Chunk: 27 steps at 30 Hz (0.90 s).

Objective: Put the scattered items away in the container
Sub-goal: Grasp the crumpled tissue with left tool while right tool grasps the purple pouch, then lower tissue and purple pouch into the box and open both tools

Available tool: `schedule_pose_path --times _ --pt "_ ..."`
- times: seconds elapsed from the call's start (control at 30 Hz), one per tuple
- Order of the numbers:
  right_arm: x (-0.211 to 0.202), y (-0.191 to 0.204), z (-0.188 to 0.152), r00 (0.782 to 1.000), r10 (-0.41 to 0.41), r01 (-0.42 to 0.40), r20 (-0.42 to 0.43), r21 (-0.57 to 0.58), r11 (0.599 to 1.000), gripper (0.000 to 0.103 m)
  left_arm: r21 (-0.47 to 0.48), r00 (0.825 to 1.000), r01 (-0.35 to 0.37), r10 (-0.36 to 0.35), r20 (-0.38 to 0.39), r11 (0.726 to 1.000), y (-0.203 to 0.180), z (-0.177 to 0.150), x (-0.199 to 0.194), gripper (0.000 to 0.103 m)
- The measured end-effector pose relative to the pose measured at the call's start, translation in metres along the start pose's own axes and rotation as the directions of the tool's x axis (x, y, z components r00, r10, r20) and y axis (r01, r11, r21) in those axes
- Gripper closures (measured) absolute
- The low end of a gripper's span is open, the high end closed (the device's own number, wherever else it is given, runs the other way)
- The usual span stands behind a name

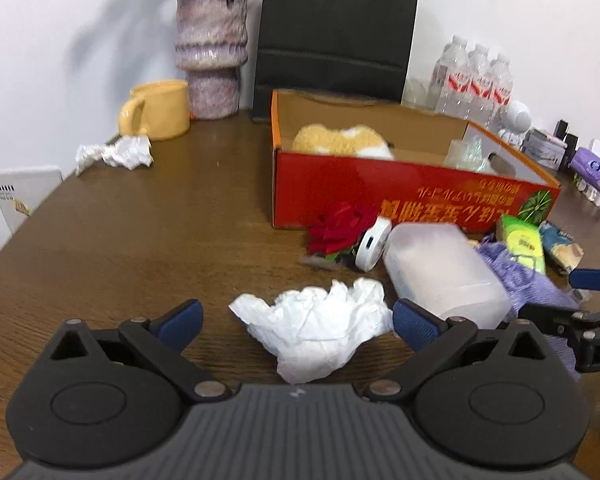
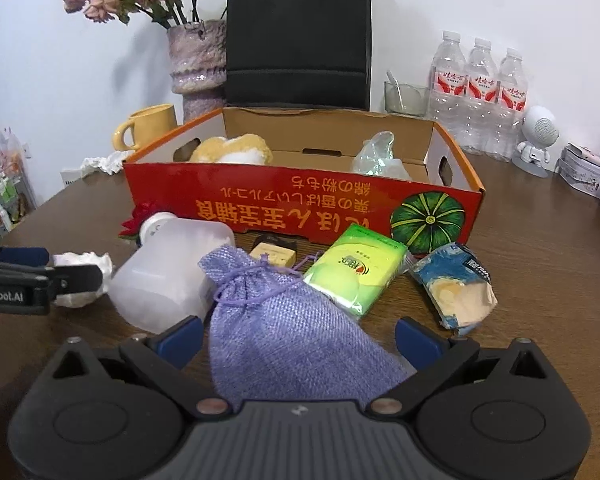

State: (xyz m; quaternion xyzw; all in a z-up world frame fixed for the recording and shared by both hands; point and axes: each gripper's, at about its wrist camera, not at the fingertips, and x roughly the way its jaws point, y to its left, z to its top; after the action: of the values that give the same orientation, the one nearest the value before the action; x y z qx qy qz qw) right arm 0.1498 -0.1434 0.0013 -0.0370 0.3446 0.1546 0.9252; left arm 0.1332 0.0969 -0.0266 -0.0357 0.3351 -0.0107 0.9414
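Observation:
The red and orange cardboard box [image 1: 400, 192] [image 2: 300, 208] stands open on the brown table and holds a yellow plush toy [image 1: 340, 140] [image 2: 232, 148] and clear plastic wrap [image 2: 376, 156]. My left gripper [image 1: 298, 322] is open, its fingers either side of a crumpled white tissue [image 1: 316, 324] on the table. My right gripper [image 2: 298, 338] is open around a purple drawstring pouch [image 2: 284, 320]. In front of the box lie a translucent plastic bottle [image 2: 164, 272] [image 1: 440, 272], a green tissue pack [image 2: 356, 272], a torn blue packet [image 2: 456, 284], a red flower [image 1: 340, 228] and a white round gadget [image 1: 372, 248].
A yellow mug [image 1: 160, 110], a purple vase [image 1: 212, 52], a black bag [image 2: 298, 40] and water bottles [image 2: 480, 92] line the back. Another crumpled paper [image 1: 116, 152] lies left near the mug. A white speaker figure [image 2: 536, 140] and tins stand at the right.

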Motion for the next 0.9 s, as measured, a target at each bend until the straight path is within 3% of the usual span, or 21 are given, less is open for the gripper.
schedule_pose_path --times 0.13,0.23,0.3,0.37,0.53,0.9 --pt "0.012 -0.004 0.000 0.999 0.022 -0.021 -0.032 0.033 0.999 0.011 0.030 1.000 0.006 -0.006 -0.008 1.000 -0.003 -0.006 0.008 0.007" --pt "0.014 0.001 -0.002 1.000 0.006 -0.006 -0.031 0.002 1.000 0.032 0.055 0.999 -0.035 0.034 0.014 0.998 -0.006 -0.009 0.006 0.032" --pt "0.010 0.003 -0.003 1.000 0.017 -0.017 -0.011 -0.009 1.000 0.068 0.041 1.000 -0.018 0.017 0.025 0.999 -0.003 -0.009 0.003 0.057" --pt "0.001 0.003 -0.003 0.999 0.041 -0.041 0.021 -0.003 0.999 0.088 0.025 0.999 -0.010 0.009 0.038 1.000 0.000 -0.009 -0.002 0.066" --pt "-0.022 -0.003 -0.002 0.992 0.071 -0.073 0.106 0.023 0.997 0.089 0.000 0.996 0.000 0.000 0.088 1.000 -0.001 -0.011 -0.020 0.068" --pt "-0.053 -0.022 0.001 0.980 0.100 -0.115 0.172 0.078 0.990 0.089 -0.041 0.993 0.035 -0.030 0.115 0.999 -0.008 -0.006 -0.048 0.066"
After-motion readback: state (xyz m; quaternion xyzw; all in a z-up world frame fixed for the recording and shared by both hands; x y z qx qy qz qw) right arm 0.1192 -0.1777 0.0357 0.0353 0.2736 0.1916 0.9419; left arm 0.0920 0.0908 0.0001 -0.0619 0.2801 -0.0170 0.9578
